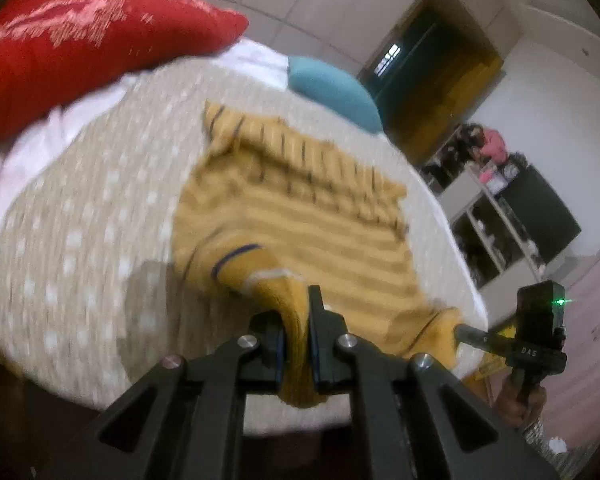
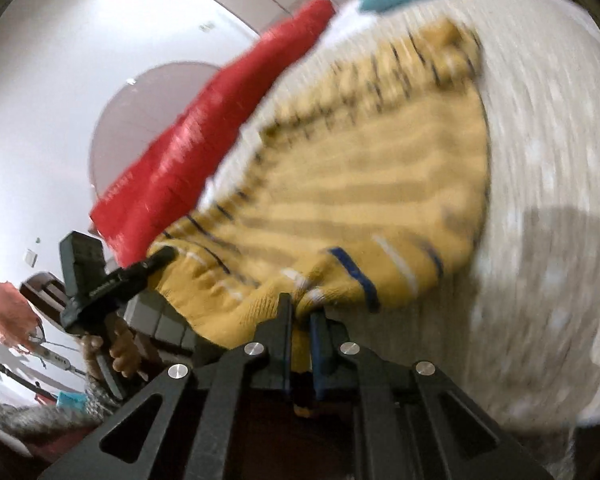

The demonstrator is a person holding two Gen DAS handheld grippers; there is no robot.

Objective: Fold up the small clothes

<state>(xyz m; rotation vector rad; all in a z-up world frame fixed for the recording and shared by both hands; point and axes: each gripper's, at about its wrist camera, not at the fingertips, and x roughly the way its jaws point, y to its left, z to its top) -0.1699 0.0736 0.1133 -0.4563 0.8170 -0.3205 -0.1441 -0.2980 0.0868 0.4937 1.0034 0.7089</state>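
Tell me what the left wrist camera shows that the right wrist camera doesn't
Only the left wrist view shows the dark doorway, the cluttered shelves and the right gripper biting the garment's far corner.

Only the right wrist view shows the left gripper from the side and an orange cloth hanging at the left edge.

Both show the yellow striped garment on the dotted bedspread, the red pillow, the teal pillow, and each camera's own gripper shut on the garment's near edge.

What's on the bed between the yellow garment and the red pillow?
Only bedding: dotted beige cover and a white sheet separate the yellow garment from the red pillow, clearest in the left wrist view.
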